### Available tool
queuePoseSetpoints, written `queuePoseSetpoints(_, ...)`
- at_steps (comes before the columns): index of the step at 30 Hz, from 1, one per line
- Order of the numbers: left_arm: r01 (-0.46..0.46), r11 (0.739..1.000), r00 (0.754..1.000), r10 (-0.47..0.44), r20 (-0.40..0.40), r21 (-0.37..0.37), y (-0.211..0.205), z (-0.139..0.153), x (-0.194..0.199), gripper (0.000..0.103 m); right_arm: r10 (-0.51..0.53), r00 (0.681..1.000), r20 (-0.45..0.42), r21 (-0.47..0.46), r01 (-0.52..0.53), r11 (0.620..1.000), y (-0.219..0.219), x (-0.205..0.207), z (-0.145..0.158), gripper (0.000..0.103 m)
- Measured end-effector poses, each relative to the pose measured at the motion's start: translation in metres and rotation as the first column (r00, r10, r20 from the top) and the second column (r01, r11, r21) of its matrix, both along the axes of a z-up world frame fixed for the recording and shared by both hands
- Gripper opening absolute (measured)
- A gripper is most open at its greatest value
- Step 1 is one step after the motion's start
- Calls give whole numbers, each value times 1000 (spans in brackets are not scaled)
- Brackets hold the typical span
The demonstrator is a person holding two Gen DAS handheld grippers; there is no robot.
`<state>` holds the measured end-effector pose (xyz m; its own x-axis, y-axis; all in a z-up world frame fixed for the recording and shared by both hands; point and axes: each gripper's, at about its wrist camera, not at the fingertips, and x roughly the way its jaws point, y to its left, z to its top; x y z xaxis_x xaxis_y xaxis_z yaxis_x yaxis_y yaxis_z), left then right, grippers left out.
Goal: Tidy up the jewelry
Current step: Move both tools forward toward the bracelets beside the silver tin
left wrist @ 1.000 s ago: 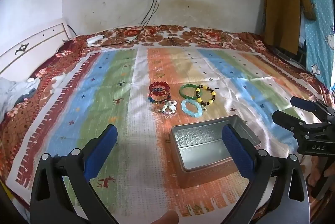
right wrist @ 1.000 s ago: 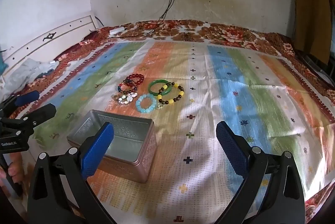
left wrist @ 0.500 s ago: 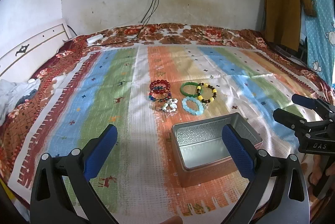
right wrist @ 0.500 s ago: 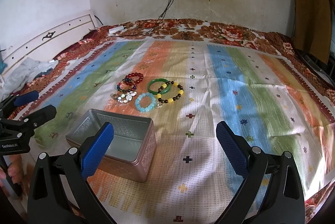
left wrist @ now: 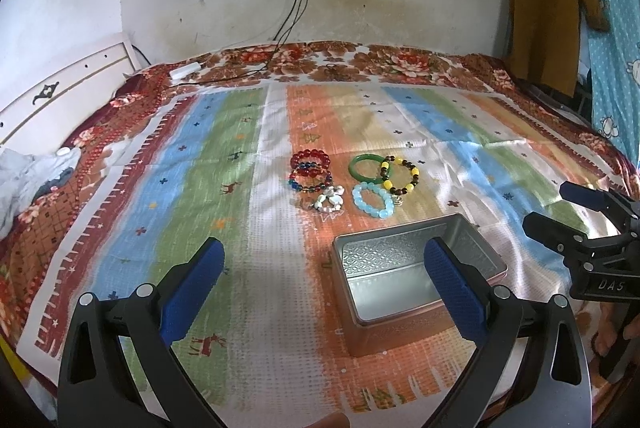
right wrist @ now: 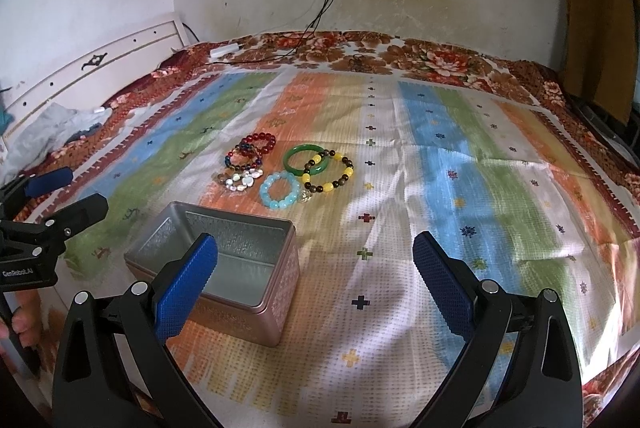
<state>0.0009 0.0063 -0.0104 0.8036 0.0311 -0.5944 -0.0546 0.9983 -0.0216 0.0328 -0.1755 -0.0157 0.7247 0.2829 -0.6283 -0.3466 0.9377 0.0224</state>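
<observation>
Left wrist view: lidless metal tin [left wrist: 416,280] holds nothing, long side running left-right; bracelets [left wrist: 352,183] cluster on the striped cloth [left wrist: 200,187] just beyond it. Left gripper [left wrist: 320,288] and right gripper [right wrist: 316,276] both spread wide, empty

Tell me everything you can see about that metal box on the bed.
The box is a rectangular tin, silvery inside with embossed patterned walls and a pinkish, patterned outside. It has no lid on and looks empty. It sits upright on the striped bedspread, just in front of the bracelets, touching none. Neither gripper touches it.
</observation>
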Motion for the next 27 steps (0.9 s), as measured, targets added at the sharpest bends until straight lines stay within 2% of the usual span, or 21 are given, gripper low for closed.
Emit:
queuePoseSetpoints(18, 6, 1000, 1000, -5, -15, 17, 1, -1, 0, 98, -24, 1000, -2, 17, 24, 1000, -2, 6, 1, 99)
queuePoseSetpoints(24, -22, 999, 1000, 22, 15, 35, -2, 4, 0, 97, -10, 1000, -16, 16, 11, 1000, -1, 12, -1, 99)
queuePoseSetpoints(27, -36, 999, 999, 36, 10, 20, 1, 6, 4, 97, -2, 1000, -20, 14, 3, 1000, 0, 16, -1, 99)
